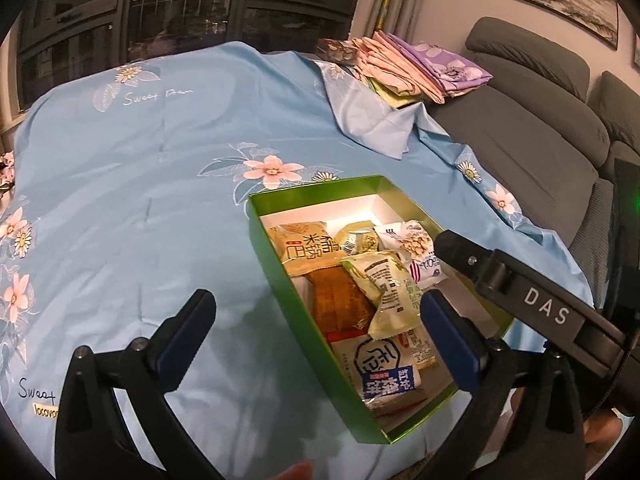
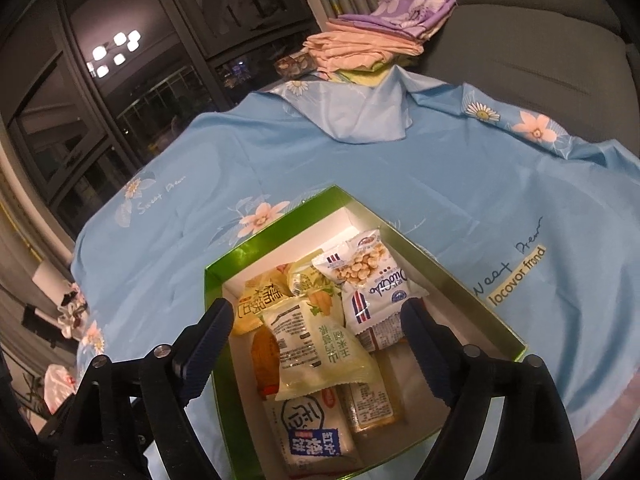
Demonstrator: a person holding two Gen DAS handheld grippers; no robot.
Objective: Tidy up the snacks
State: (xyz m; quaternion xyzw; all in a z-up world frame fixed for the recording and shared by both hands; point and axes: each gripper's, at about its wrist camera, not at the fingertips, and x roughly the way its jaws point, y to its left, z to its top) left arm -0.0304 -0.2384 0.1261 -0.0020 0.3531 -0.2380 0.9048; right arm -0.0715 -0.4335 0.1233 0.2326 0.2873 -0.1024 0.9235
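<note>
Both my tools stand wide with nothing between the pads: the left gripper (image 1: 318,312) low in its frame, the right gripper (image 2: 318,322) over the green box (image 2: 224,276) at lower centre on the blue floral sheet (image 1: 140,184). The snack packets (image 2: 316,356) inside look light, crinkly and slippery; I judge a sealed edge the safest hold, since contents may crush. The lowest packets are overlapped, and my fingers cut off the box's near corners.

"DAS" on right tool (image 1: 456,246); "Sweet Dream" on blue sheet (image 1: 160,140).
</note>
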